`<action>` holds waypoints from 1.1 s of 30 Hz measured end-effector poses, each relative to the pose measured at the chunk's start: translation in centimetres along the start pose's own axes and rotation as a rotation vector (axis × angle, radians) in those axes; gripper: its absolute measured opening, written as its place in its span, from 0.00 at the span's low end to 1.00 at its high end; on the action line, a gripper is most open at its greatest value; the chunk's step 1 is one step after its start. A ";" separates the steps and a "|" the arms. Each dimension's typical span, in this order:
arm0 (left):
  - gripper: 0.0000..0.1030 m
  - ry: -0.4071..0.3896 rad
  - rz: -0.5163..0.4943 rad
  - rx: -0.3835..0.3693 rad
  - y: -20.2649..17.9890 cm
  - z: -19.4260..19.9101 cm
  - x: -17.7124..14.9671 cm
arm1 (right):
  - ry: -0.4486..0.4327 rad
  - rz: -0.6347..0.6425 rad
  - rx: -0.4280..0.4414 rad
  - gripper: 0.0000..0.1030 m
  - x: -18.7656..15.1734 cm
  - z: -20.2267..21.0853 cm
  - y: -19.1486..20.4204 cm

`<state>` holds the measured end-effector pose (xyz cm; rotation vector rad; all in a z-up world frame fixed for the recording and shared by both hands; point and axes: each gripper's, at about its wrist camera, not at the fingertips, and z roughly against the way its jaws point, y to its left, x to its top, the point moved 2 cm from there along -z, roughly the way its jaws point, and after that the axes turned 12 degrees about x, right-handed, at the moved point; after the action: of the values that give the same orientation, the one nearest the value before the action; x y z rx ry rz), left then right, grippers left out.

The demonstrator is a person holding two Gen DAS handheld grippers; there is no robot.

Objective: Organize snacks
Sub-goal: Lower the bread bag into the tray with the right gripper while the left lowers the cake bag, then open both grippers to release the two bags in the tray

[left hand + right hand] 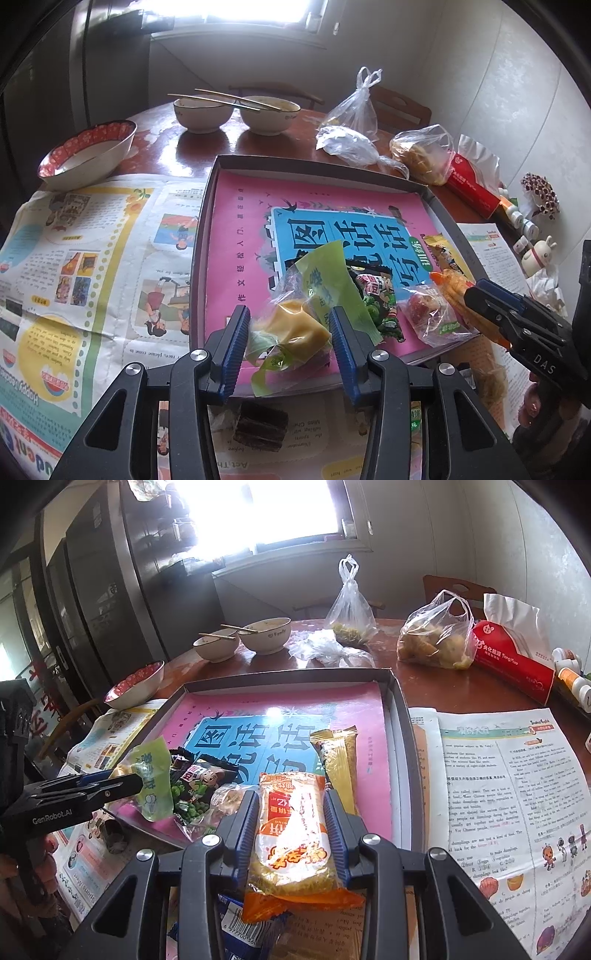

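Now the left gripper (290, 332) pinches a yellow cake in a green wrapper (299, 325) over the tray's (443, 214) near edge. Beside it, the right gripper (291, 823) clamps an orange snack packet (291, 834) (lengthwise between its blue pads).

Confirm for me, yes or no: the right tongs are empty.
No, the right tongs are closed on an orange snack packet, with a pad pressed against each of its sides.

Shallow grey tray (207, 229) lined in pink, with a blue panel of black characters. Beside that tray: printed newspaper (74, 258) in yellow, teal and white. In the tray: pale green wrapper (325, 273), yellow cake (299, 325), black pea packet (376, 295), orange-and-white snack pack (291, 834). Behind it: red-patterned bowl (88, 151).
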<state>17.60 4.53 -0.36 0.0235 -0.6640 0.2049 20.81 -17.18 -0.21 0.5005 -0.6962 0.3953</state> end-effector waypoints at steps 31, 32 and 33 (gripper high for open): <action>0.46 0.002 -0.020 0.009 -0.1 1.1 -0.2 | -0.013 0.062 -0.110 0.36 -1.1 0.9 -0.4; 0.46 0.001 -0.019 0.009 -0.1 1.1 -0.2 | -0.015 0.057 -0.109 0.36 -1.0 0.9 -0.6; 0.46 0.000 -0.019 0.009 -0.2 1.1 -0.2 | -0.017 0.049 -0.107 0.36 -0.9 0.7 -0.8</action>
<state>16.79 4.21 0.41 0.0387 -0.6624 0.1892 20.20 -18.37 -0.64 0.3862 -0.7436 0.3981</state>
